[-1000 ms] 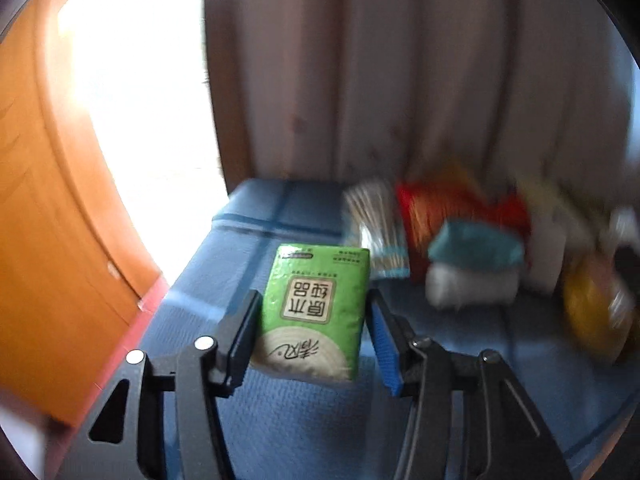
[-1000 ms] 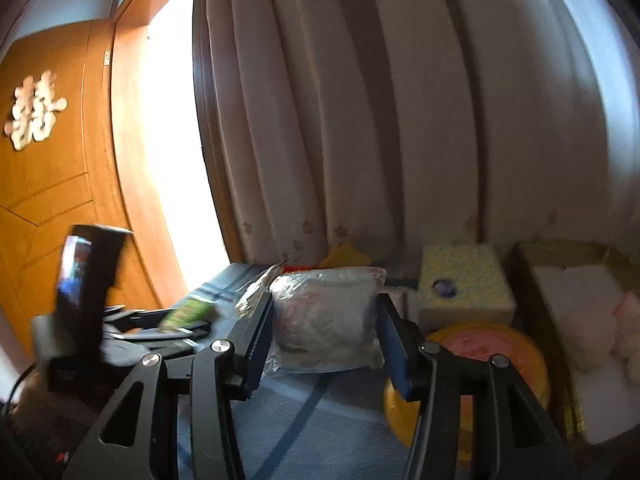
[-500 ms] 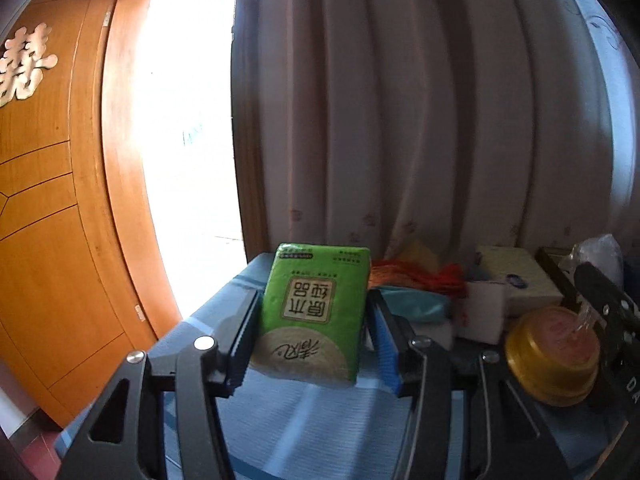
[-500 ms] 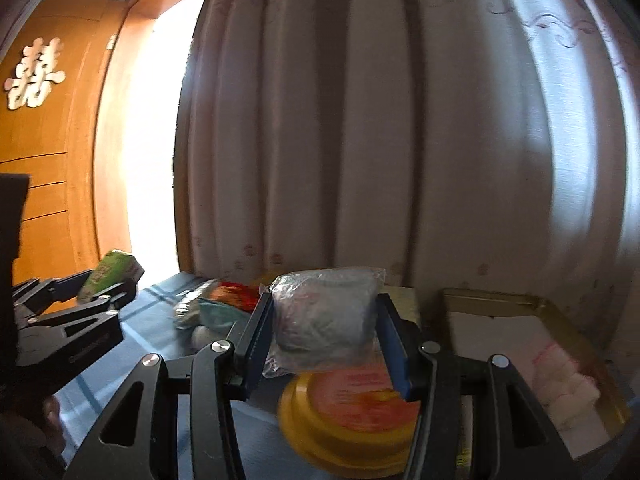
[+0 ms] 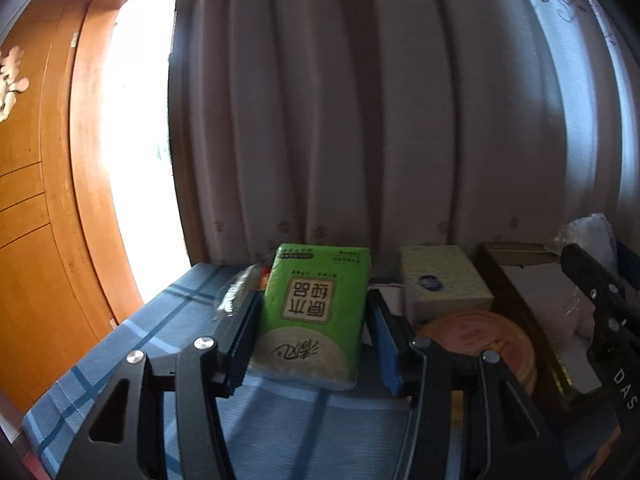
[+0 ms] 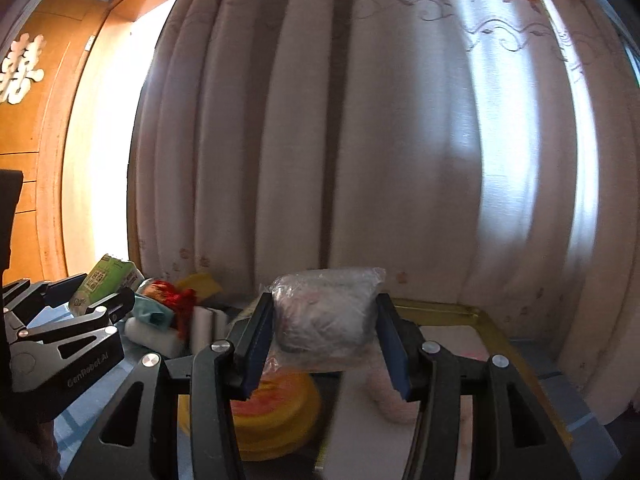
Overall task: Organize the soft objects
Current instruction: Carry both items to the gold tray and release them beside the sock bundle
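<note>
Above the blue bed (image 5: pixel 132 344), both grippers full: left gripper (image 5: pixel 310 330) pinching green tissue pack (image 5: pixel 316 312), right gripper (image 6: pixel 326 332) pinching clear bag (image 6: pixel 326 320). In tray (image 6: pixel 440 306) at right edge, pink soft things (image 6: pixel 384 388) already. Near far edge, more pile (image 6: pixel 172 312) left.

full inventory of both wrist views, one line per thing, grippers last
tissue pack: 1, green, held in the left gripper above the table
plastic-wrapped bundle: 1, clear wrap, pale contents, held in the right gripper
tray: 1, gold rim, right side, pink soft items inside
round tin: 1, yellow with orange lid, left of tray
tissue box: 1, pale yellow, behind tin
soft pile: several, red, teal, white, yellow, back left
tablecloth: 1, blue plaid
curtain: 1, beige, behind table
door: 1, orange wood, left
left gripper: 1, black, blue pads
right gripper: 1, black, blue pads
</note>
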`<state>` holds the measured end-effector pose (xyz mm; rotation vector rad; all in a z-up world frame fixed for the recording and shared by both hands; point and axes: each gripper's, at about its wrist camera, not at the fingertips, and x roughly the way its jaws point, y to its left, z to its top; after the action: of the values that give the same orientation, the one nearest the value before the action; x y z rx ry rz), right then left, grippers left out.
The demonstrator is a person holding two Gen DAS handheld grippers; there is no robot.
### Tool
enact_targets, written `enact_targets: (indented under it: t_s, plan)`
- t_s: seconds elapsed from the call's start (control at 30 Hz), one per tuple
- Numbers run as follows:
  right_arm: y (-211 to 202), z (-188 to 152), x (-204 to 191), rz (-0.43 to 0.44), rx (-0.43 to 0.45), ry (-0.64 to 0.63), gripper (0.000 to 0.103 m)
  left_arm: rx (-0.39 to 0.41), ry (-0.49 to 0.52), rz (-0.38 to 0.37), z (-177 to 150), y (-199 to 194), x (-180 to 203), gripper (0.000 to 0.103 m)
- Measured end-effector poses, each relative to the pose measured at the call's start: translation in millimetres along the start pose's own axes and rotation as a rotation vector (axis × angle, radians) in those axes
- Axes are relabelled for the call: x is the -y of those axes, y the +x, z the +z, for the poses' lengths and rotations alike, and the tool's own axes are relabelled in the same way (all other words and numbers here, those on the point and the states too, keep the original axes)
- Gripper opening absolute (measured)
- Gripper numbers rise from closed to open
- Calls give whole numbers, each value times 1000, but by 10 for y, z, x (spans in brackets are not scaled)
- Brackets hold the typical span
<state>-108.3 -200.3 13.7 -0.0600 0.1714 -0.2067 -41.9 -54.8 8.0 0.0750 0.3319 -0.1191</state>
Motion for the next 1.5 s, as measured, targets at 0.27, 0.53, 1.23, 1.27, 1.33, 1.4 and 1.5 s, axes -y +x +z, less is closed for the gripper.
enact_targets:
  t_s: [0.27, 0.53, 1.23, 1.27, 1.33, 1.4, 1.5]
  plan:
    - [-43, -68, 373, -63, 18, -11, 53, 19, 1, -57, -3, -42, 298, 52]
    - [-52, -128, 922, -176, 4, 36, 53, 30, 34, -122, -17, -95, 638, 52]
    - [-30, -225, 1680, -242, -59, 125, 53, 18, 174, -311, -44, -148, 1612, 52]
    - [-17, -221, 1663, -235, -63, 118, 53, 6, 184, -319, -38, -144, 1662, 52]
    - [16, -225, 1613, -226, -77, 93, 53, -9, 199, -330, -39, -127, 1742, 52]
    - [21, -226, 1612, -220, -81, 91, 53, -18, 226, -338, -58, -130, 1825, 52]
    - [39, -240, 1649, -209, -96, 109, 53, -19, 265, -335, -72, -145, 1917, 52]
